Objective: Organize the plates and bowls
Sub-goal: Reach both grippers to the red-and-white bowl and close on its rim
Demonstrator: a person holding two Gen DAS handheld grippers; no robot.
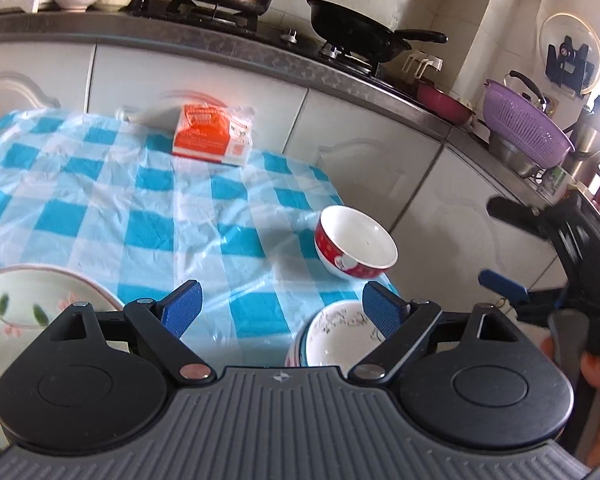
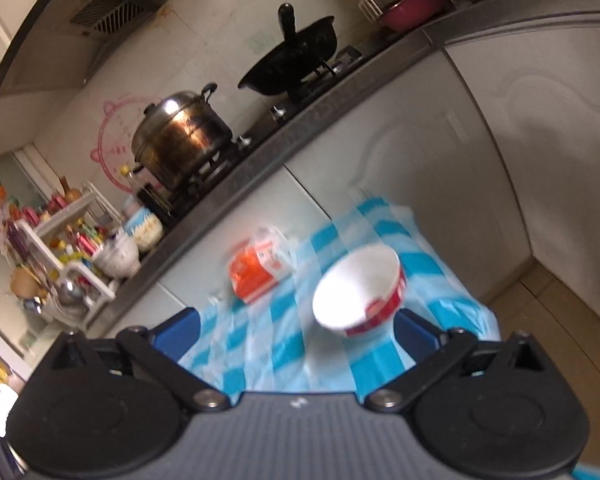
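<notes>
Both tongs [image 1: 281, 309] [image 2: 296, 334] agape, angled downward

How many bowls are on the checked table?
2: a red bowl near the table's right edge, and a white patterned bowl nearer, partly hidden by the left claw. More may be hidden.

My left camera looks down across the checked table [image 1: 100, 200] toward the stove counter [image 1: 220, 36]. My right camera, rolled sideways, faces the same counter from the table's right. Both share the red bowl [image 1: 354, 242] [image 2: 360, 292].
</notes>
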